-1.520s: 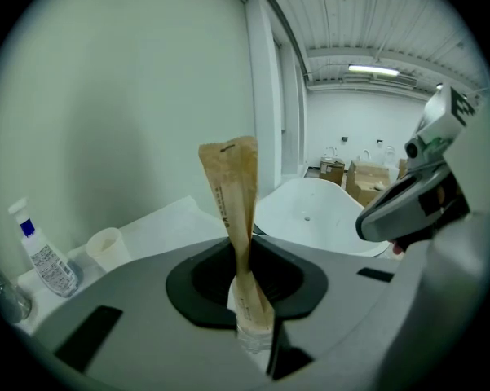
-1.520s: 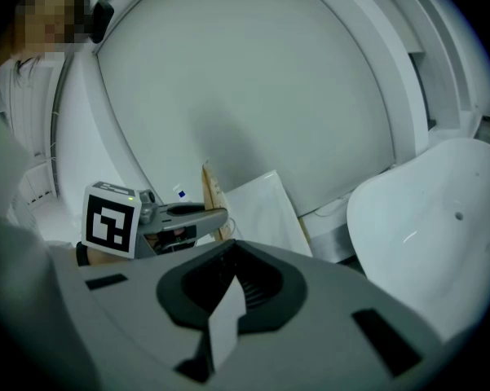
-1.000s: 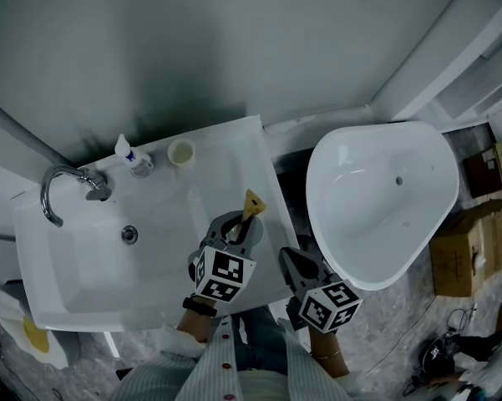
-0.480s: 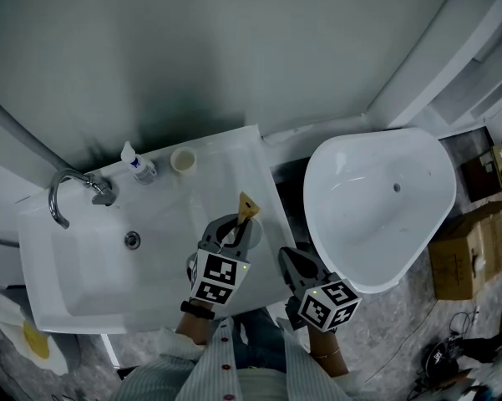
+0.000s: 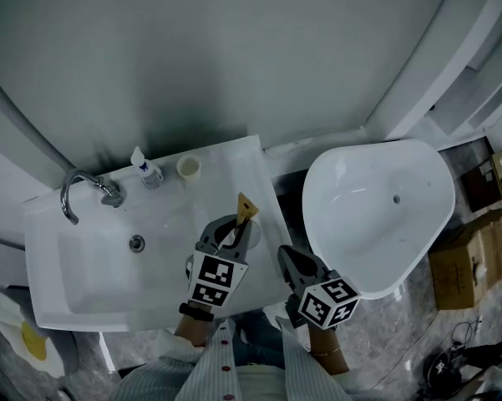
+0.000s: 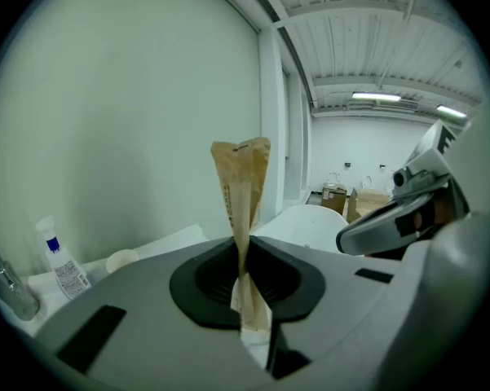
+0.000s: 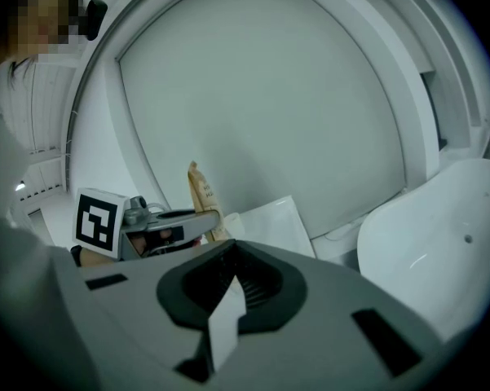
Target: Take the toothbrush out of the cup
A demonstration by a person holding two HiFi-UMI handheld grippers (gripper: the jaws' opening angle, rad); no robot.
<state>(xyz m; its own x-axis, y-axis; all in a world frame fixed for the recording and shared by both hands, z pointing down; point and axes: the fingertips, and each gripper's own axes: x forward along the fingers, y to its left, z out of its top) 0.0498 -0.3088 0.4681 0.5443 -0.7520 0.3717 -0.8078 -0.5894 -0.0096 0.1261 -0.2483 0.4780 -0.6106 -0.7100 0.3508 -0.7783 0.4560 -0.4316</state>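
Brown paper sleeves the toothbrush [image 5: 245,208], and I have the left gripper [image 5: 232,230] clamped on the lower part of that sleeve, jaws pressed together with only the flattened wrapper between them. Gripped low like that, the long end stands nearly upright above the jaws. I judge that a sensible hold for drawing something straight up out of a narrow vessel without dragging on the rim.

The cup [image 5: 188,167] sits on the back ledge of the washbasin [image 5: 75,266], next to a small bottle [image 5: 147,170] and not far from the tap [image 5: 82,192]. The toothbrush is well apart from it, held over the front right corner of the basin. By my reading the lift-out itself is done, and what remains is deciding where the brush goes.

The right gripper [image 5: 289,259] hangs just beside the left, off the basin's edge, jaws together. A thin white sliver shows at their seam, but I can't say it is anything held. I take that gripper as parked to stay out of the way — one hand is enough for this.
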